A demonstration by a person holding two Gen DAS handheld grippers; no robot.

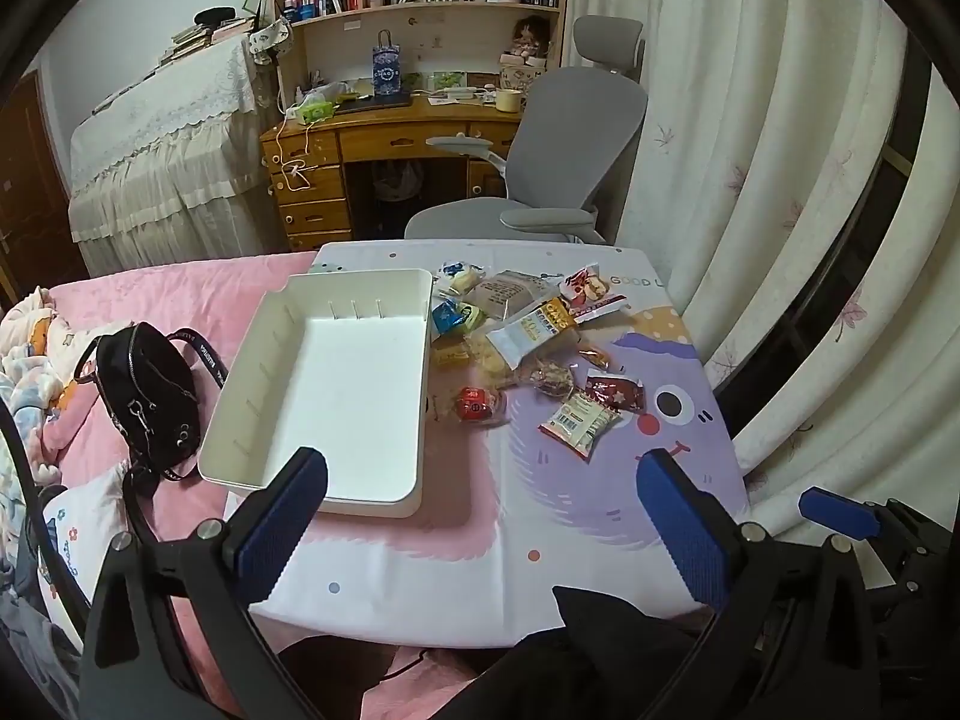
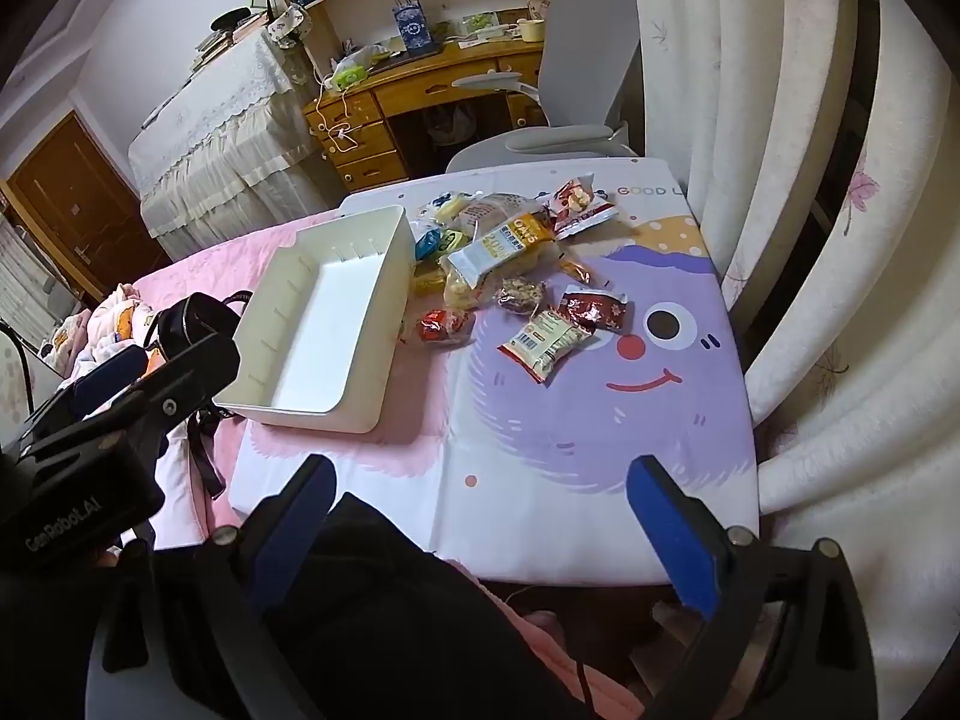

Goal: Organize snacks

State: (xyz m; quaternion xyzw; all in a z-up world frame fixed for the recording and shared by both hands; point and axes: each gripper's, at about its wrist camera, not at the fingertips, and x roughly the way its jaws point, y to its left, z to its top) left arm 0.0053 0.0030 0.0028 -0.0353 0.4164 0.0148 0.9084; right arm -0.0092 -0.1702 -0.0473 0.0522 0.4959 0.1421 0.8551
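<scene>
Two grippers hover over the near edge of the table (image 1: 456,570), both with fingers spread wide and nothing between them. The left gripper (image 1: 480,516) points down toward the white bin (image 1: 336,384), which sits empty on the left part of the table beside a black bag (image 1: 144,396) on the pink bed (image 1: 180,294). The right gripper (image 2: 480,516) points down over the purple cartoon print on the table cover. Snack packets (image 2: 510,258) lie loose in a cluster just right of the bin, on the far half of the table. A barcode-printed packet (image 2: 546,345) lies nearest, partly overlapped by a dark red packet (image 2: 594,309). A red round snack (image 1: 477,405) lies just beside the bin wall.
</scene>
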